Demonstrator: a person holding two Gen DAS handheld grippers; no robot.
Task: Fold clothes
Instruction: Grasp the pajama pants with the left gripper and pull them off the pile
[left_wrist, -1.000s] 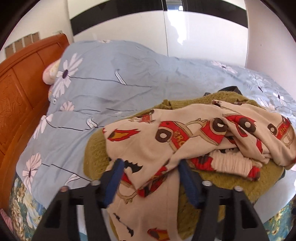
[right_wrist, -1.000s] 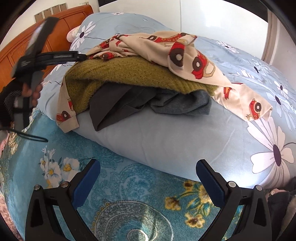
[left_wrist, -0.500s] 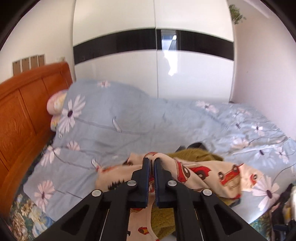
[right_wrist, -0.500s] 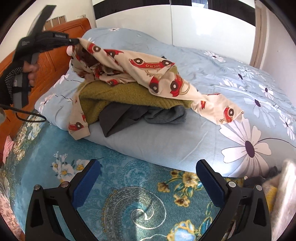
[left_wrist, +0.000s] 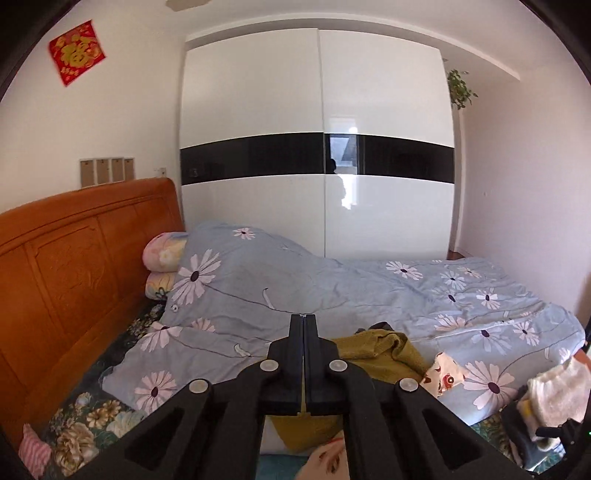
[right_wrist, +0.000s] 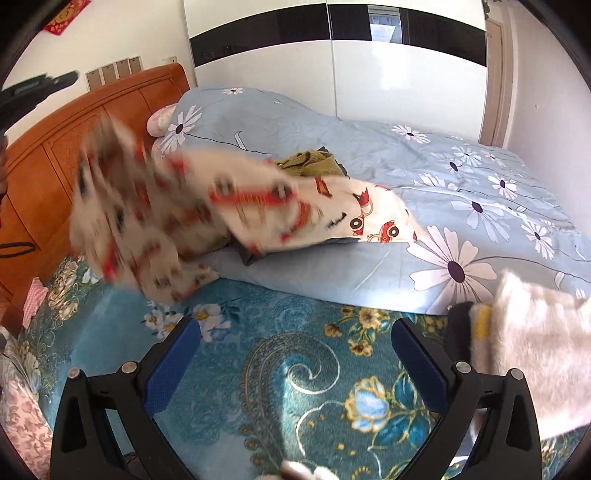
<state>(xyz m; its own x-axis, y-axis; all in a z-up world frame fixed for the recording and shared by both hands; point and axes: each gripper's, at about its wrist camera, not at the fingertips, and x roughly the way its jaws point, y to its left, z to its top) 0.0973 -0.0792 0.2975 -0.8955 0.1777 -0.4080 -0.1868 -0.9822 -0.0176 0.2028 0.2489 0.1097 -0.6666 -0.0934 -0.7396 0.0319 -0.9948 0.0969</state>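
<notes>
A cream garment printed with red cars (right_wrist: 192, 206) hangs blurred in the air over the bed's front left, one end still lying on the clothes pile; a corner of it shows in the left wrist view (left_wrist: 445, 374). My left gripper (left_wrist: 303, 325) is shut and raised high; the cloth it pinches hangs below, out of its own view. The left gripper also shows at the top left of the right wrist view (right_wrist: 40, 86). An olive green sweater (left_wrist: 380, 354) lies on the blue flowered duvet (left_wrist: 369, 295). My right gripper (right_wrist: 295, 354) is open and empty above the teal flowered sheet (right_wrist: 280, 325).
An orange wooden headboard (left_wrist: 66, 266) stands at the left with pillows (left_wrist: 164, 254) against it. A white wardrobe with a black band (left_wrist: 317, 158) fills the far wall. A white fluffy garment (right_wrist: 546, 350) lies at the right by my right gripper.
My left gripper closed on the car-print garment and lifted it high off the pile. The garment now swings up and left. My right gripper stayed open and drew back slightly.
</notes>
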